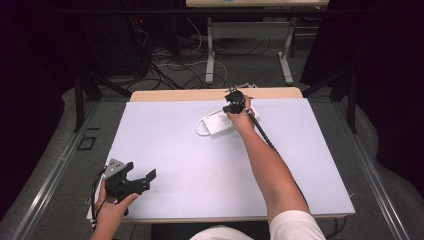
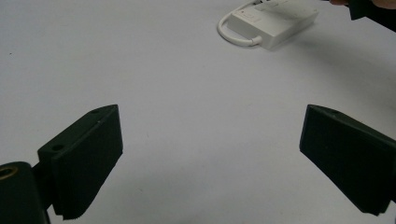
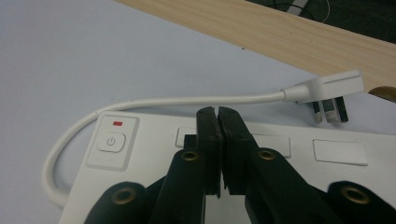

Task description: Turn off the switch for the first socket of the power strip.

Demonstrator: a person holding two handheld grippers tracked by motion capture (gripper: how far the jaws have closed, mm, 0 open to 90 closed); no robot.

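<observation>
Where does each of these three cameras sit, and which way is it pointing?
High view: above the person's side, looking forward and down on the table; both forearms and both tongs show.
Left gripper view: rides the left tongs, looking between their wide-open jaws across the table toward the power strip.
Right gripper view: rides the right tongs, jaws shut, tips over the strip near its power button and plug.
Shared: all three show the power strip.

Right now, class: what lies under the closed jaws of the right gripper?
The white power strip lies under the right gripper, flat on the white mat. Its power button and cable show; the strip's top beneath the jaws is covered.
</observation>
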